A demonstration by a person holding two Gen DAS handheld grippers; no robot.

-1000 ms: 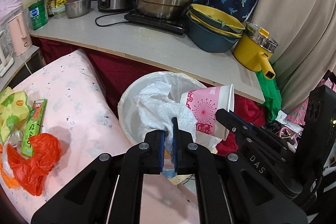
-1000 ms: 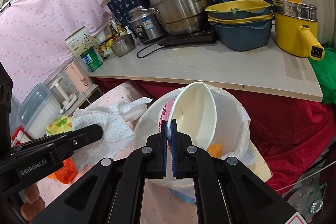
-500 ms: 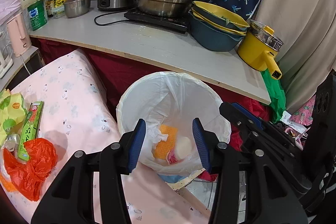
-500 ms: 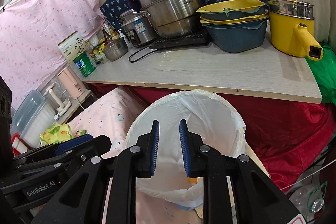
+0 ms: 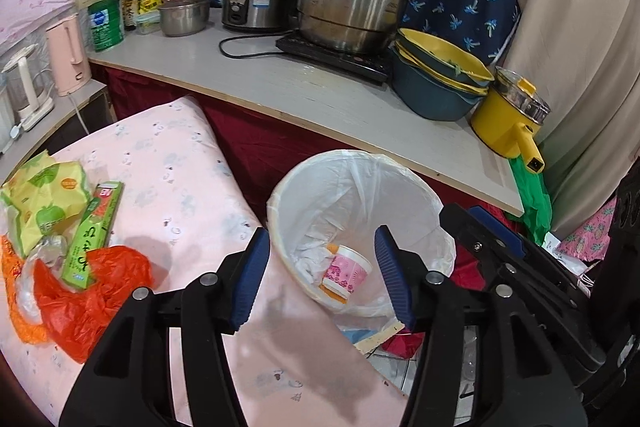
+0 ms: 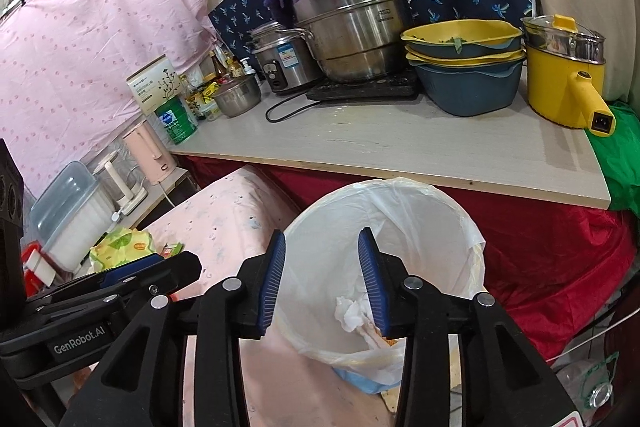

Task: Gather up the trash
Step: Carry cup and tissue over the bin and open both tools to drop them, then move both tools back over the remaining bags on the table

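Observation:
A white-lined trash bin (image 5: 316, 171) (image 6: 448, 211) stands by the pink-covered table. Inside it lie a pink paper cup (image 5: 346, 273), crumpled white tissue (image 5: 310, 259) (image 6: 352, 311) and an orange scrap. Above the bin's near rim my left gripper (image 5: 322, 267) hangs with its jaws opening and nothing between them. My right gripper (image 6: 322, 269) is over the bin too, its jaws opening and empty. On the table at the left lie an orange plastic bag (image 5: 80, 291), a green carton (image 5: 92, 235) and a yellow-green wrapper (image 5: 40, 203) (image 6: 120, 245).
A grey counter (image 5: 320, 95) (image 6: 400, 147) behind the bin carries a steel pot (image 5: 356, 7), a rice cooker, stacked blue and yellow basins (image 5: 440, 79) and a yellow electric pot (image 5: 512, 123). A pink kettle (image 5: 68, 55) stands at the left. Red cloth hangs under the counter.
Both grippers let go and opened: the left released the tissue, the right the paper cup, and both now lie in the bin. The two grippers drew back slightly.

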